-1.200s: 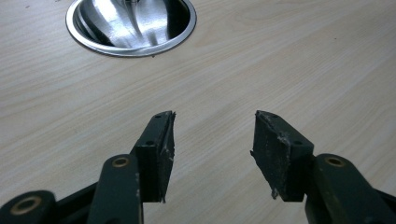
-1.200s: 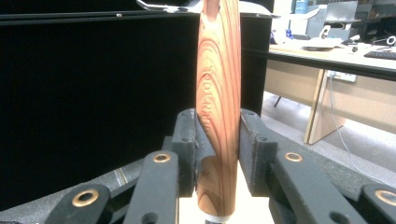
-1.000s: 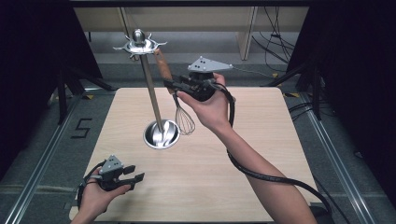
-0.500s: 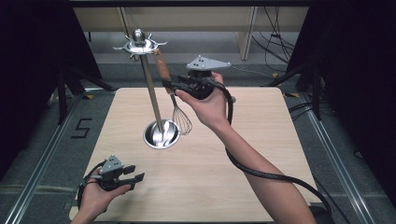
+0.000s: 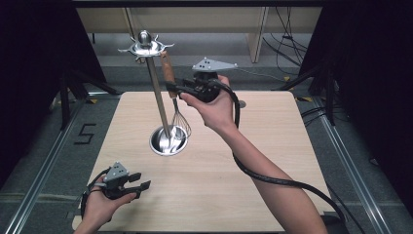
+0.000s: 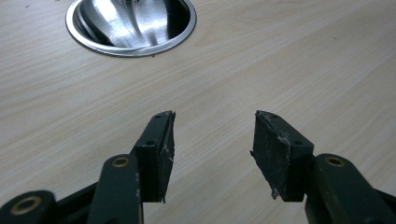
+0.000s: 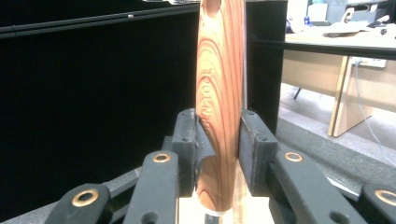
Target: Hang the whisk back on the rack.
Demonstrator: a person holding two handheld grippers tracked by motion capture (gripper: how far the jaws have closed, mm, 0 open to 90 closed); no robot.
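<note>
A steel utensil stand has a round base [image 5: 168, 140] on the table, a tall pole [image 5: 157, 92] and a crown of hooks [image 5: 144, 47] on top. My right gripper [image 5: 174, 90] is shut on the wooden handle [image 5: 167, 73] of a whisk, whose wire head [image 5: 180, 124] hangs just above the base, right of the pole. The handle's top reaches just under the crown. In the right gripper view both pads clamp the handle [image 7: 219, 93], the gripper [image 7: 217, 140] level. My left gripper [image 5: 141, 183] rests low at the table's front left, open and holding nothing [image 6: 212, 149], facing the base [image 6: 130, 23].
The light wooden table [image 5: 272, 146] ends close behind the stand. Desk legs [image 5: 256, 34] and cables lie on the floor beyond it. Black curtains hang at both sides. The right gripper's cable [image 5: 272, 178] trails along the forearm over the table.
The right hand has carried the whisk slightly left, closer to the pole. The left gripper has stayed where it was.
</note>
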